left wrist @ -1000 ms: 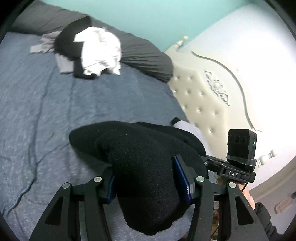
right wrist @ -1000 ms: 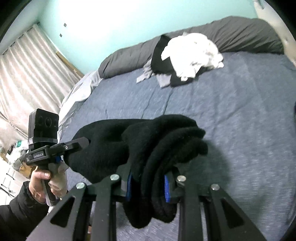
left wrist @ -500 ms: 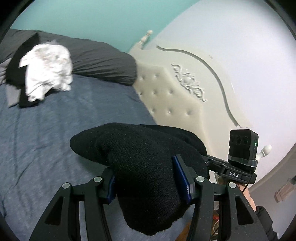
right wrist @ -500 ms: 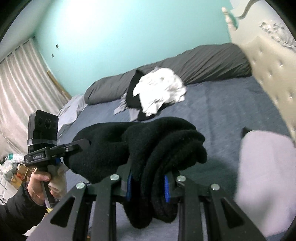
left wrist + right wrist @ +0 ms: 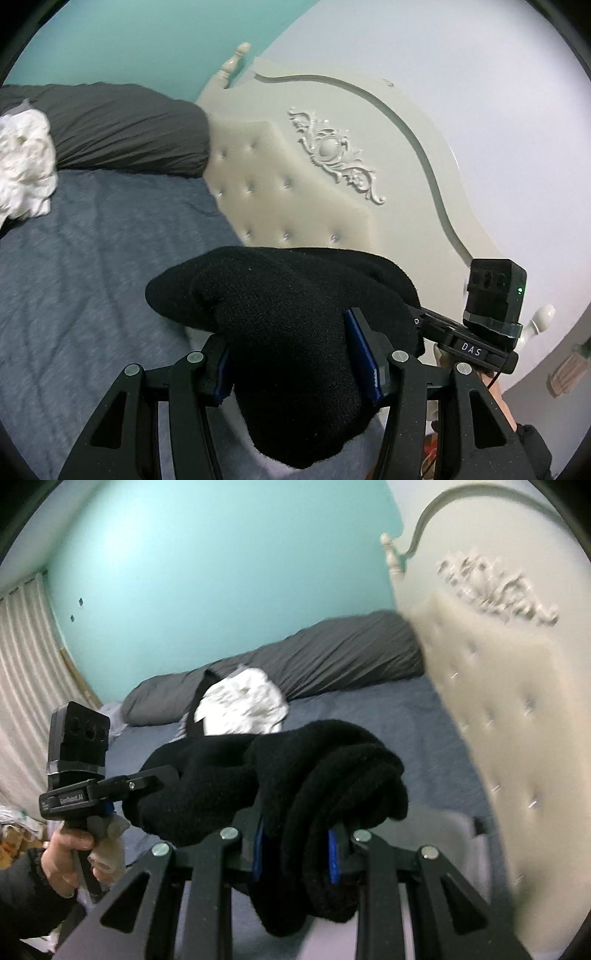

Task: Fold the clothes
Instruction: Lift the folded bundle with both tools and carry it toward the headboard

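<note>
The black fleece garment (image 5: 295, 354) hangs in the air above the bed (image 5: 92, 280), stretched between the two grippers and bunched into thick folds. We see the left gripper (image 5: 291, 365) clamped on one end, its blue-padded fingers (image 5: 364, 354) pressed into the cloth from both sides, with a lobe of fabric drooping below them. The right gripper (image 5: 295, 853) is likewise closed on the other end — several rolled layers are squeezed between its fingers (image 5: 333, 856), and the bundle sags under them. In the right wrist view a hand (image 5: 68, 860) in a dark sleeve grips the handle of the left tool. Further back on the blue-grey bed lies a pile of white and black clothes (image 5: 243, 703), resting against a long dark grey pillow (image 5: 332, 664). To the right stands a cream tufted headboard (image 5: 295, 192) with carved ornament — behind it a turquoise wall (image 5: 221, 572).
</note>
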{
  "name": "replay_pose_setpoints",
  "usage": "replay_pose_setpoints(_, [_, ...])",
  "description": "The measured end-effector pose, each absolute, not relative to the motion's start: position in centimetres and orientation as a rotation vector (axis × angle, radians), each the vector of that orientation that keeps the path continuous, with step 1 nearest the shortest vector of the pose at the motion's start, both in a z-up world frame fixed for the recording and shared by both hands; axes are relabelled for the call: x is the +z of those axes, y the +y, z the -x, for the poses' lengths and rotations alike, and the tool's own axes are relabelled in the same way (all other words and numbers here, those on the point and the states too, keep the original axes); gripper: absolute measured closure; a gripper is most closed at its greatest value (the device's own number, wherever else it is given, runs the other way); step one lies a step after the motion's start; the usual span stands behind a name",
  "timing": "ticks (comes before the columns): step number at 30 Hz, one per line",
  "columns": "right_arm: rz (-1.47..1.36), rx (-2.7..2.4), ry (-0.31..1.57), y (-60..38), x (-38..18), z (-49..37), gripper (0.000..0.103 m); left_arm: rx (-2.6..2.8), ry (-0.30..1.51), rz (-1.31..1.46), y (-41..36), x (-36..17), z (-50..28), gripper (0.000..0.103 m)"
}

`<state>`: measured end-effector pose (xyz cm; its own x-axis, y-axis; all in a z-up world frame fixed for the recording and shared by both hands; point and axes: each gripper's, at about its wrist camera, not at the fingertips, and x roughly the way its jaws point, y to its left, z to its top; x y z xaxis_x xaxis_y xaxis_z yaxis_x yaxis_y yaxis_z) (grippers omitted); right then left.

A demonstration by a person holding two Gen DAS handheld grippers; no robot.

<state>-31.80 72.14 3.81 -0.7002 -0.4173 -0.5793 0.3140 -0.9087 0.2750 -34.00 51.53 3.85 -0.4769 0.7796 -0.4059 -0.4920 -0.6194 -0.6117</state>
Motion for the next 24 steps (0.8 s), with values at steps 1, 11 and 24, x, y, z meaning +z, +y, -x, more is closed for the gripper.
replay_pose_setpoints(1, [-0.911,-2.592,-0.213,73.1,4.0,32.0,0.078,2.128,-0.533,0.851,52.7,4.0,34.5,0.045])
replay_pose_setpoints(11, [-0.970,-2.703,-0.259,80.3,-2.4,32.4,0.078,2.133,-0.479,0.890,61.4,-3.5,35.5,0.045])
replay_pose_setpoints(24, [-1.195,-2.620,-0.311,82.9,-9.3,29.5,0.078,2.062,-0.423,1.069,64.3,-9.8,32.3,0.045])
